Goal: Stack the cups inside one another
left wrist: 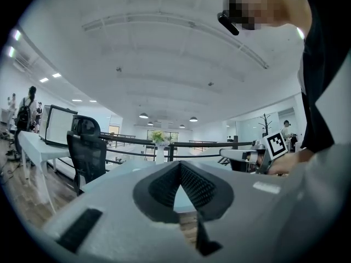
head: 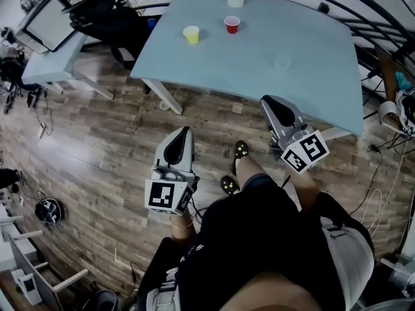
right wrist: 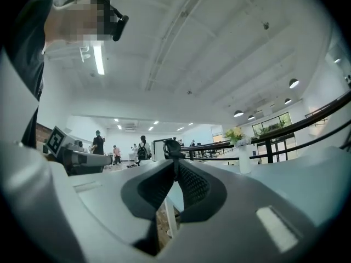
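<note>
The left gripper [head: 186,132] and right gripper [head: 267,100] both have their jaws together on nothing, level, short of the table [head: 305,37]. Well ahead of them, the yellow cup [head: 190,34] stands in line with the left gripper. The red cup [head: 231,24] stands beside it, toward the right gripper.

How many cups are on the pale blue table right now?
2 for sure: a small yellow cup, and a small red cup just right of it. A faint clear shape farther right may be a third.
</note>
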Motion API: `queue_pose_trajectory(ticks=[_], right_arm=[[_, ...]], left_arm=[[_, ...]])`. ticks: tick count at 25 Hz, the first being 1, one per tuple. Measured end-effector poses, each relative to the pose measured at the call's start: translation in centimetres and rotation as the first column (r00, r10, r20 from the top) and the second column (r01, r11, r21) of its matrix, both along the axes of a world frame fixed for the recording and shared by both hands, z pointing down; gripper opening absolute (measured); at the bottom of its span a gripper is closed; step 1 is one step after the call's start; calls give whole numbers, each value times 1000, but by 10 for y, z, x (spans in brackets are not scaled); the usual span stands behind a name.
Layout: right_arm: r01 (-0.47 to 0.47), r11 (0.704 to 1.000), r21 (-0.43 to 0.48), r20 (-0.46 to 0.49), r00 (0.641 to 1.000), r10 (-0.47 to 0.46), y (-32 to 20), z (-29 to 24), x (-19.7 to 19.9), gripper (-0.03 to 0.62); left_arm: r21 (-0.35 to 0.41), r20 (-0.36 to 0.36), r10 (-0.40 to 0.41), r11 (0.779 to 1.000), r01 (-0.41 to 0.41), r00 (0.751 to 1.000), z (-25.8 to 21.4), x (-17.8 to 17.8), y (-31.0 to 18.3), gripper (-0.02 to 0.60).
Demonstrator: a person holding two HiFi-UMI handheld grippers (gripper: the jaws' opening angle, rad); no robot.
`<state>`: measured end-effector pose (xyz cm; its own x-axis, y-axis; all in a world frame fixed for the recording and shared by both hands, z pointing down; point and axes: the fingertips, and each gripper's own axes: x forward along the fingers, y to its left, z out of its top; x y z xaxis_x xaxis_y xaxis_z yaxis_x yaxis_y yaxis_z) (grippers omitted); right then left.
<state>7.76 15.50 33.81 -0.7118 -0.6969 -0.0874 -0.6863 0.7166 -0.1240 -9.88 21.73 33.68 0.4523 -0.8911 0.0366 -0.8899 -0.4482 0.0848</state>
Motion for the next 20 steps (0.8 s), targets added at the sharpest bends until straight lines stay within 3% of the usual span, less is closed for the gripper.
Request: queue_pose_trajectory(ticks=[10,20], right_arm=[[1,1000,19,22,1000,-2,-51,7,-26,21],[-61,998,1,27,998,61,-134,24,-52,31]], left_arm=[[-7,31,-66,998,66,997,3,-36,-31,-8],[-23,72,-36,999,38,997,5,-66,-111,-8]])
